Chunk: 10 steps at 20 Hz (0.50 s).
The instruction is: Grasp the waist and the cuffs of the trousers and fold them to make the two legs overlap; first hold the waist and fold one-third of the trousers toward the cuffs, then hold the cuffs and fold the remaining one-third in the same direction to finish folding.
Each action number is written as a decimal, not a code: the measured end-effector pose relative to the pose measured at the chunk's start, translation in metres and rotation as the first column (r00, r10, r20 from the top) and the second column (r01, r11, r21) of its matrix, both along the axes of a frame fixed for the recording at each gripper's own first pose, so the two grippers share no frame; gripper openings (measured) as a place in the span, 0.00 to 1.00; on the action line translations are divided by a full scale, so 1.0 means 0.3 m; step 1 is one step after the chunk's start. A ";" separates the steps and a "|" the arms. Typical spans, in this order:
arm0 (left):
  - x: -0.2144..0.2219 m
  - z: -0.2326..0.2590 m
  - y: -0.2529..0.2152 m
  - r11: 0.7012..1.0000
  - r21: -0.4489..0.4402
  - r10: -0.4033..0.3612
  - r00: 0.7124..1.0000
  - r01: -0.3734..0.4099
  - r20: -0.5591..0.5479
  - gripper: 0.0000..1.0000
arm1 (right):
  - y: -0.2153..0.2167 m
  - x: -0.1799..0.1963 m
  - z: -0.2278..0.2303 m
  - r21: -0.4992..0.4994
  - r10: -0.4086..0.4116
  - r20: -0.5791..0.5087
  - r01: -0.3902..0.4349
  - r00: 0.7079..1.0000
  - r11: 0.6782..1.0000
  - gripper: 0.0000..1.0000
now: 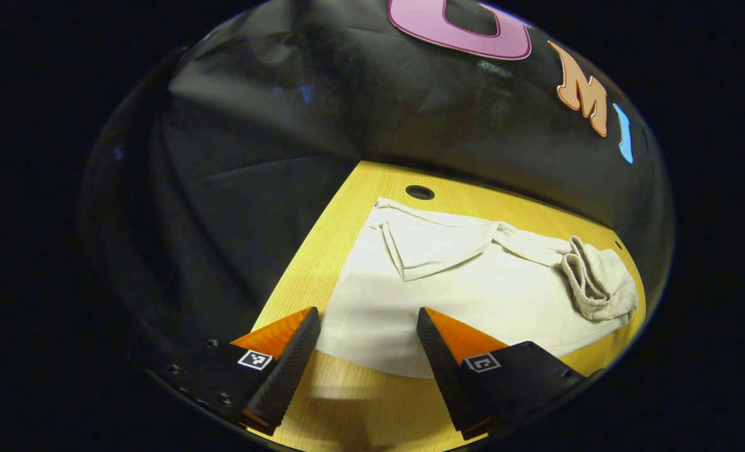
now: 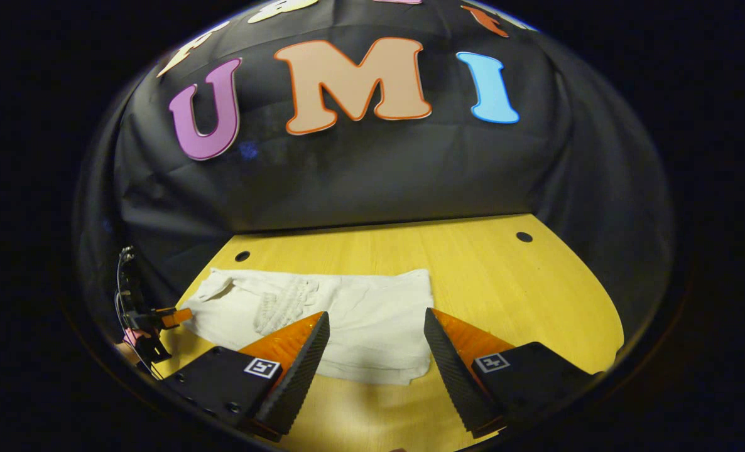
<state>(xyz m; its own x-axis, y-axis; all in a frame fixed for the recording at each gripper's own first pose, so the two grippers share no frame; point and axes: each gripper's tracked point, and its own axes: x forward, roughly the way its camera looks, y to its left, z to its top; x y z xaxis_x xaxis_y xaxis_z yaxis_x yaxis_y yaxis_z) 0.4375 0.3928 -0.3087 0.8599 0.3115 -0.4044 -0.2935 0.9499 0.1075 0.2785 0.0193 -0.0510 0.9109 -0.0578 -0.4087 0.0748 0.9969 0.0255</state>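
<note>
Cream cloth trousers [image 2: 347,320] lie flat on the yellow wooden table [image 2: 523,295] — left gripper [image 1: 367,339] and right gripper [image 2: 375,342], fingers wide apart and empty, hover over the near edge, apparently to grasp.

Folded trousers [image 2: 322,314] flat on the table [image 2: 504,276], before the booth wall [image 2: 372,182].

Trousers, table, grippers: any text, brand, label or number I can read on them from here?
None readable.
trousers: no print or tag visible.
table: bare wood, no markings.
left gripper and right gripper: small square coded markers, patterns rather than words.
</note>
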 end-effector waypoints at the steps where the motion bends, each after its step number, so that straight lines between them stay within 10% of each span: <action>1: 0.007 0.004 0.004 1.000 0.007 0.000 1.000 0.000 0.006 0.94 | -0.026 -0.009 0.019 0.005 -0.019 0.007 0.019 1.000 1.000 0.97; 7: 0.013 -0.009 0.026 0.997 0.071 0.024 1.000 -0.023 -0.010 0.90 | -0.114 -0.055 0.117 0.007 -0.080 0.052 0.080 0.995 0.997 0.96; 10: 0.030 -0.004 0.006 0.998 0.067 0.006 1.000 -0.005 -0.004 0.69 | -0.131 -0.077 0.127 0.009 -0.088 0.056 0.087 0.995 0.996 0.96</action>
